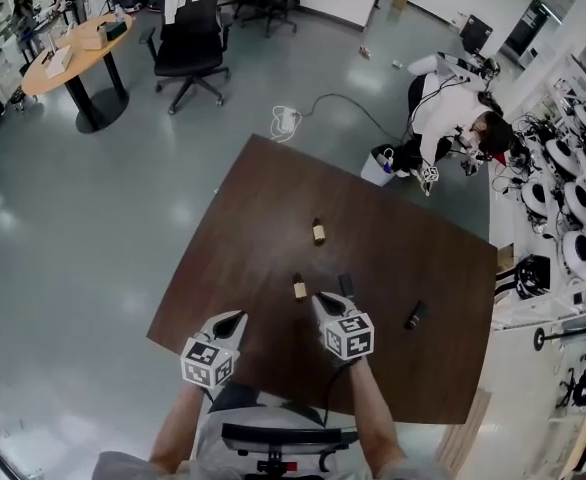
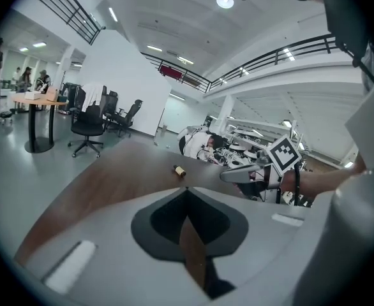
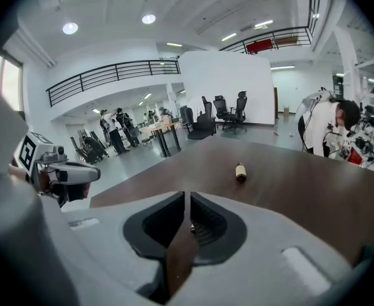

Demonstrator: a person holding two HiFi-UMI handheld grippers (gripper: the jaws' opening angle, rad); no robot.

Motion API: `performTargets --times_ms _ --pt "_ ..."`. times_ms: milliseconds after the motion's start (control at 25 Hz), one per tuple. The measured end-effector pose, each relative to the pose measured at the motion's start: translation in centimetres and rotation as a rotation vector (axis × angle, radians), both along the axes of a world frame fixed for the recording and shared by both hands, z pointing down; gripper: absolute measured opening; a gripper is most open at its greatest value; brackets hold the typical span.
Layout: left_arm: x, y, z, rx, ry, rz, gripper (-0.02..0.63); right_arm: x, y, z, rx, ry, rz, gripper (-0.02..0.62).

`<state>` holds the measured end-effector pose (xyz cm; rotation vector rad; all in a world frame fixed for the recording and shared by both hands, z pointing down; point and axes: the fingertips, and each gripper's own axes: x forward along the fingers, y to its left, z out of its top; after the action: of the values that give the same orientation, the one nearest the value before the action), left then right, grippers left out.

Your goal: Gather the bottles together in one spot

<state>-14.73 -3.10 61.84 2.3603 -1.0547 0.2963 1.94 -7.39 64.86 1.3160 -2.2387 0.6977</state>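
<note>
Two labelled bottles lie apart on the table (image 1: 273,198): far bottle (image 1: 318,232), near bottle (image 1: 299,287). Your left tongs (image 1: 237,317) sit together, right tongs (image 1: 321,299) barely parted, both empty.

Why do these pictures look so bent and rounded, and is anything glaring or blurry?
Head view: the wide lens bows the edges of the table, and ceiling light glares in pale patches on the grey floor. Left gripper view: a black round border, a curved railing; the bottle looks small and soft. Right gripper view: the same round border; the ceiling lamps burn out white.
</note>
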Motion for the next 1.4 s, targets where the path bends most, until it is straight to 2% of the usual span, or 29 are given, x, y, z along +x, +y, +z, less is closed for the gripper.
performTargets --times_ms 320,560,800,1400 --pt "0.0 -1.0 1.6 -0.035 -0.003 0.012 0.003 -0.6 -3.0 5.0 -0.115 0.042 -0.049 0.067" --pt "-1.9 -3.0 2.0 -0.061 -0.006 -0.006 0.003 -2.0 -5.0 7.7 -0.202 0.087 -0.085 0.118" --pt "-3.4 -3.8 2.7 -0.094 -0.003 -0.036 0.003 -2.3 -5.9 10.3 -0.27 0.126 -0.088 0.121" --pt "-3.2 -4.4 3.3 -0.105 -0.009 -0.045 0.003 -3.2 -5.5 12.2 -0.334 0.097 -0.092 0.133"
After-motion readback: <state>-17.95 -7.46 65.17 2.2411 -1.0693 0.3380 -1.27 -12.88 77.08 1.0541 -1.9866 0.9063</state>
